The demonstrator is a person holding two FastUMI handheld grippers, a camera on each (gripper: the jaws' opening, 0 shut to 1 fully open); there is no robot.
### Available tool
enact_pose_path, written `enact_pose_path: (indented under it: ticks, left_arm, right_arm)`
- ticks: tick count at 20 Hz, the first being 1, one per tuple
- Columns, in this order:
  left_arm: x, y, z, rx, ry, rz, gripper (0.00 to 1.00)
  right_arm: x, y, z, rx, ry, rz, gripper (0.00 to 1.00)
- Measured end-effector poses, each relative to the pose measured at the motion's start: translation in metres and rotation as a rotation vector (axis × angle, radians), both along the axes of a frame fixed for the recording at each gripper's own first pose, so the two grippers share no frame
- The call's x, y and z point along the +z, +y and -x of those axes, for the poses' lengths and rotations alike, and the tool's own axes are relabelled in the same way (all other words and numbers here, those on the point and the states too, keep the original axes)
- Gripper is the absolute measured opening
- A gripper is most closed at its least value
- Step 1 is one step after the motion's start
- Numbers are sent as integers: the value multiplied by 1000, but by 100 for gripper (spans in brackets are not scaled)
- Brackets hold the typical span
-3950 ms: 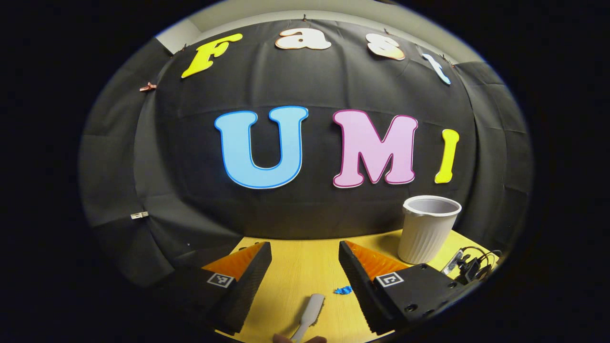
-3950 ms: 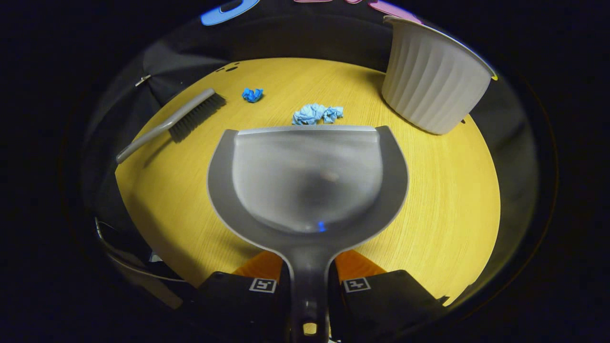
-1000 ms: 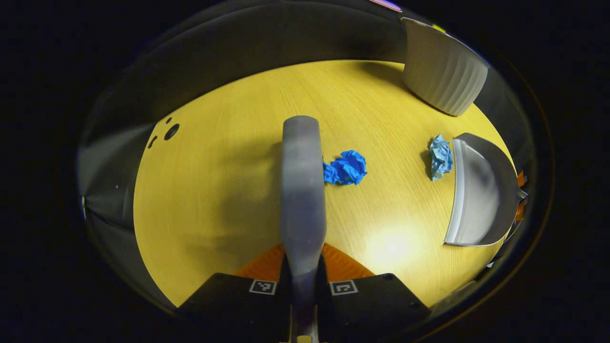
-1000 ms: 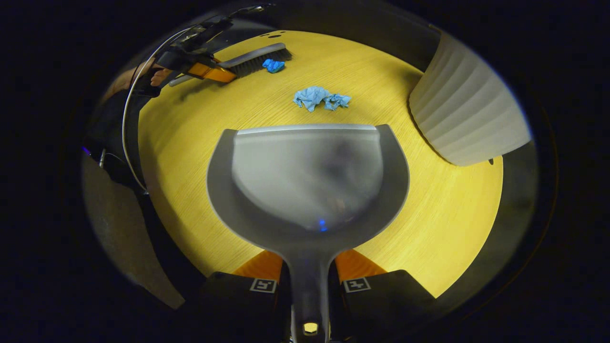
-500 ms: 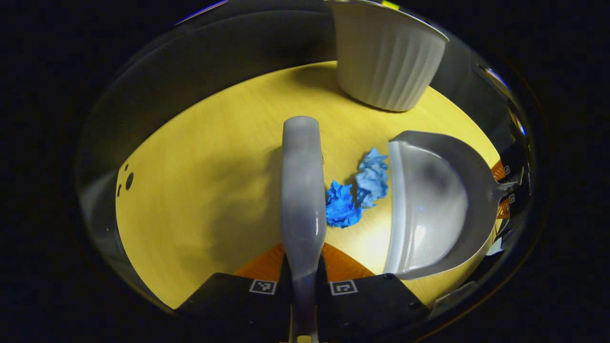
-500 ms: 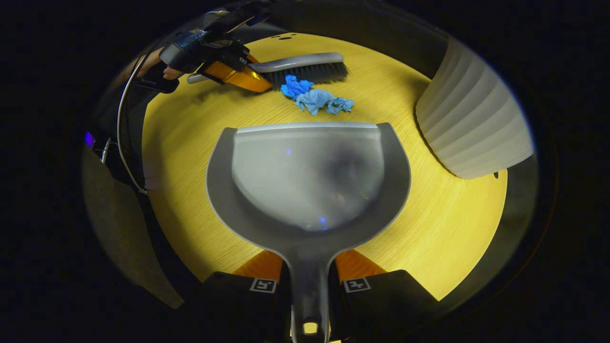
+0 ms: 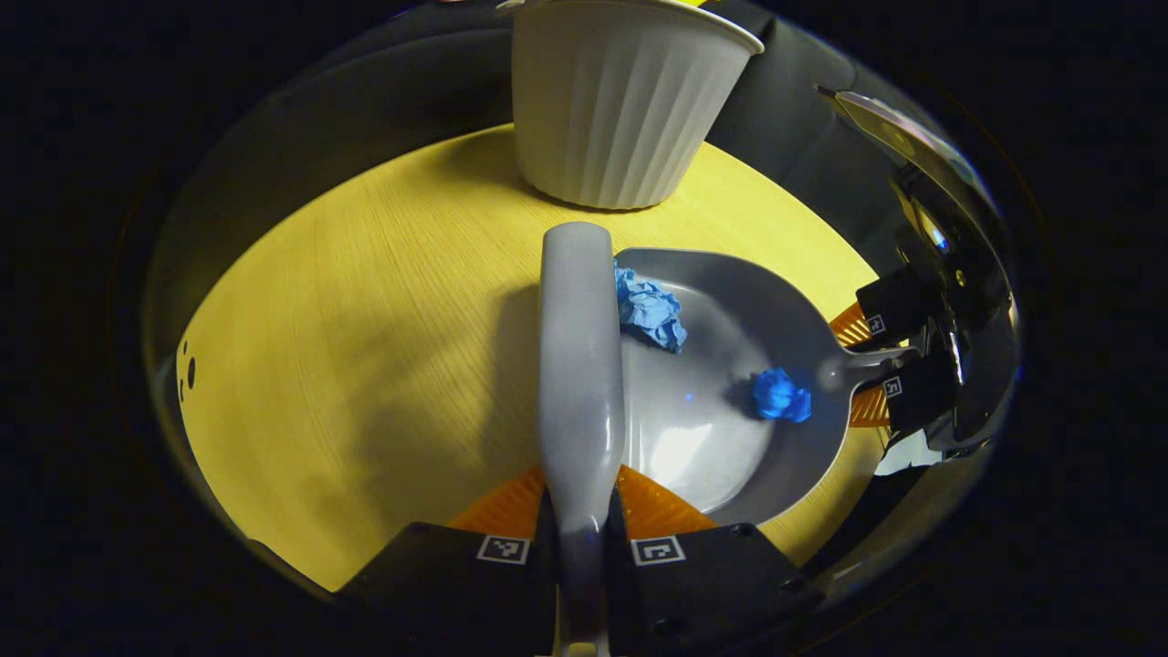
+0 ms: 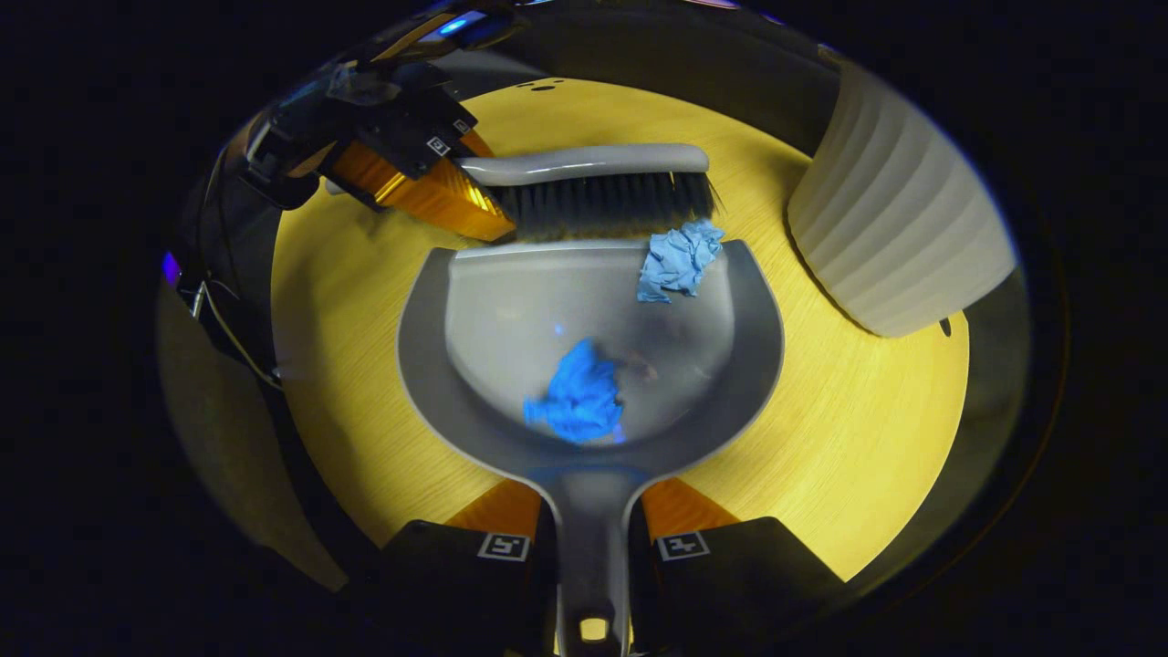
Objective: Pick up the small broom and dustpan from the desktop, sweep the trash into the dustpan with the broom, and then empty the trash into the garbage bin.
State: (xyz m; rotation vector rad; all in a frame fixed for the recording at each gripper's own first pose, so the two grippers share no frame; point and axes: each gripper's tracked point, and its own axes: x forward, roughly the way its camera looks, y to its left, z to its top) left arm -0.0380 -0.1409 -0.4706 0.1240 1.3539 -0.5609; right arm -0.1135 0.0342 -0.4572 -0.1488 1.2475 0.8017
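In my right gripper view I see what the left one hides: the dark bristles of the small grey plastic broom [image 8: 584, 187], pressed along the front lip of the grey plastic dustpan [image 8: 474, 301]. My left tongs [image 8: 415, 178] show there too, clamped on the broom's handle at the far left. The crumpled light blue paper scrap [image 8: 675, 260] lies half over the lip, touching the bristles. The crumpled dark blue paper ball [image 8: 577, 397] sits deep in the pan, near the handle. My right tongs [image 8: 591, 547] hold the dustpan handle tight between both fingers.

In my left gripper view I look down on the broom's smooth grey back [image 7: 577, 365], held firm in my left tongs [image 7: 580, 547]. Here the dustpan [image 7: 721, 438] shows from the side, lying on the yellow wooden bench [image 7: 347, 356], with my right tongs [image 7: 881, 365] on its handle. The light blue scrap [image 7: 650, 310] touches the broom; the dark blue ball [image 7: 780, 394] is at the back. The white ribbed plastic garbage bin [image 7: 620, 100] stands upright just past the pan.

The tongs carry small square black-and-white marks; I think they hold no words, but they are too small to tell.
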Motion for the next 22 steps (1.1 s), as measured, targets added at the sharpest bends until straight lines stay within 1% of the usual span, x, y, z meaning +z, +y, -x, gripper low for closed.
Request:
enact_pose_path:
  ticks: [1,2,3,4,5,7,9,11,14,15,17,20,21,22]
  left_arm:
    - [5,3,-3,23,-17,2,26]
    - [9,9,-7,50,-37,-5,23]
    - [11,18,-7,77,-56,-25,29]
    - [14,25,-5,104,-75,-41,26]
    - [16,31,-7,132,-88,-54,26]
    - [13,36,1,182,-76,-85,26]
    - [14,48,10,222,-59,-117,26]
    - [15,50,7,246,-62,-154,26]
    - [20,34,5,323,-25,-135,26]
    - [19,33,5,326,-18,-135,26]
    - [15,35,5,305,-27,-143,26]
    - [11,36,6,272,-36,-139,26]
    - [11,35,6,271,-28,-130,23]
    - [10,35,7,269,-21,-126,26]
  right_arm:
    - [3,-2,0,-32,-1,1,36]
    - [6,-4,-1,-64,-1,9,36]
    - [8,-7,1,-97,2,20,36]
    - [13,-11,1,-133,9,31,35]
    - [20,-15,0,-172,15,41,35]
    - [26,-20,-2,-256,13,63,36]
    - [50,-29,-12,-331,16,79,36]
    - [73,-34,-24,-396,10,111,36]
    - [101,-39,-49,-489,22,163,36]
    - [110,-43,-56,-524,33,185,36]
    - [124,-46,-70,-609,61,229,35]
    - [150,-48,-93,-678,67,264,36]
    - [157,-54,-97,-705,61,272,36]
    - [165,-57,-108,-731,58,269,36]
